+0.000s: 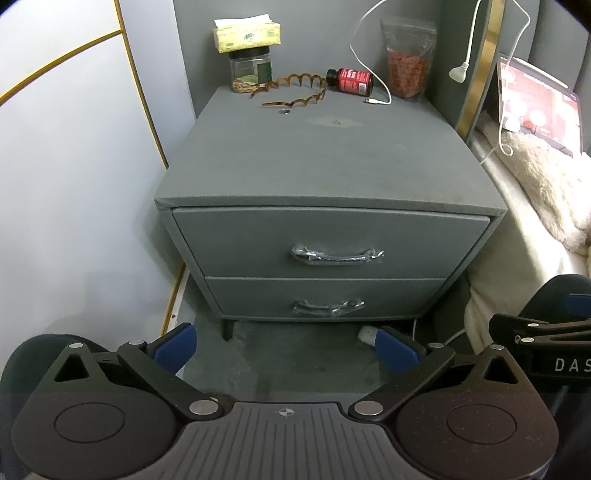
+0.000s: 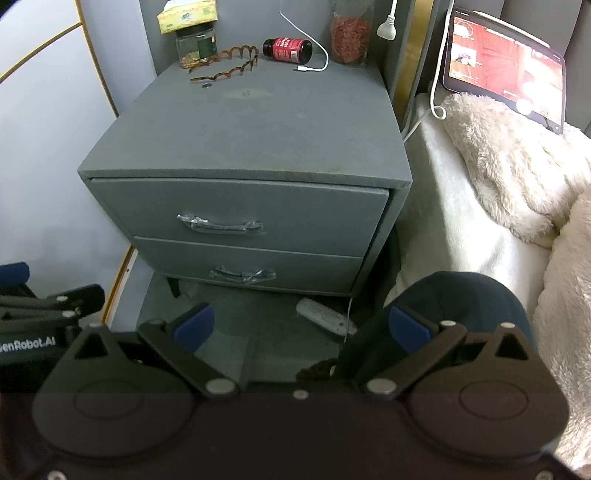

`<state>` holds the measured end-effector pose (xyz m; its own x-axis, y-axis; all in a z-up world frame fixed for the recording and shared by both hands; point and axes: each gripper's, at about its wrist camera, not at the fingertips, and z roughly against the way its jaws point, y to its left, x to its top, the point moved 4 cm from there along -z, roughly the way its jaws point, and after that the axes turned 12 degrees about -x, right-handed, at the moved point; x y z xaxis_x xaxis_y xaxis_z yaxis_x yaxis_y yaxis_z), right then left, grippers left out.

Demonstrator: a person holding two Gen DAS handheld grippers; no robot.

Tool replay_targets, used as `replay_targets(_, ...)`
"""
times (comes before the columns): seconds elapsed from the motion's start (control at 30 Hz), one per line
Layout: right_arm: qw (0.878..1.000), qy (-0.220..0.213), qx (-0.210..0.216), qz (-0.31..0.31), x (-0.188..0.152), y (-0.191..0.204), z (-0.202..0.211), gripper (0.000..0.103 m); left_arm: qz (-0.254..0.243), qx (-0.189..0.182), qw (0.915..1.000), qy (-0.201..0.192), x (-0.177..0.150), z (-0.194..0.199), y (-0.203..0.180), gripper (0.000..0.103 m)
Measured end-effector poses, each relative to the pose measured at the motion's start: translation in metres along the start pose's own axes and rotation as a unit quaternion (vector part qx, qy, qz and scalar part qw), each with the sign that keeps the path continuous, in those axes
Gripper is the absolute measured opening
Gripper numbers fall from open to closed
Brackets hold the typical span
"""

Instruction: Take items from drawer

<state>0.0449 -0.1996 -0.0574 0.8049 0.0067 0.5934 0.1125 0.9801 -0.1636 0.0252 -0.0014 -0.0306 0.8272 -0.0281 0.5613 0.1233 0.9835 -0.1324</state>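
Left gripper [image 1: 286,349], black linkage with blue pads: jaws standing at their widest, gripping nothing, hovering over the grey floor [image 1: 295,365] short of the nightstand. Right gripper [image 2: 301,326], same build: jaws likewise spread wide and holding nothing; a dark-clothed knee [image 2: 461,299] is sitting behind its right finger. Each gripper is showing at the edge of the other's view, so the two are hanging side by side.

A white remote-like device [image 2: 325,317] is lying on the floor just in front of the nightstand's right side.

The grey upholstered two-drawer nightstand [image 1: 325,166] is standing between a pale wall with gold trim [image 1: 74,147] and a bed with a cream fleece blanket [image 2: 498,166]. Lower drawer [image 1: 325,295] and upper drawer [image 1: 332,243] are both sitting closed; their contents are hidden. Each is carrying a metal bar handle still in clear plastic wrap: upper handle [image 1: 337,255], lower handle [image 1: 328,308].

At the back of the top: a wavy tortoiseshell hair comb [image 1: 295,90], a red-labelled black bottle [image 1: 350,81] lying on its side, a white charging cable [image 1: 373,66], a clear pouch of red-orange bits [image 1: 408,70], and a clear jar with black lid [image 1: 249,70] with a yellow-green tissue box [image 1: 247,35] resting on it.

A lit tablet with a red screen [image 2: 502,70] is leaning on the bed beyond.
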Motion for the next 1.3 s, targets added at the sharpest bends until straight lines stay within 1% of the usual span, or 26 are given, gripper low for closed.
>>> replay_targets(0.2,1.0,0.003,0.0,0.001,-0.0007,0.0011,-0.001,0.103,-0.003,0.003,1.0,0.0,-0.0001,-0.0039,-0.001,0.103)
replay_targets(0.43,1.0,0.002,-0.001,0.001,-0.001,0.0005,-0.0009,0.103,-0.001,-0.003,1.0,-0.008,-0.0026,0.0025,-0.0003,0.103)
replay_targets(1.3,1.0,-0.004,-0.002,0.003,-0.0025,0.0023,0.0,0.103,-0.005,-0.007,0.9999,-0.006,-0.0046,0.0013,-0.0016,0.103)
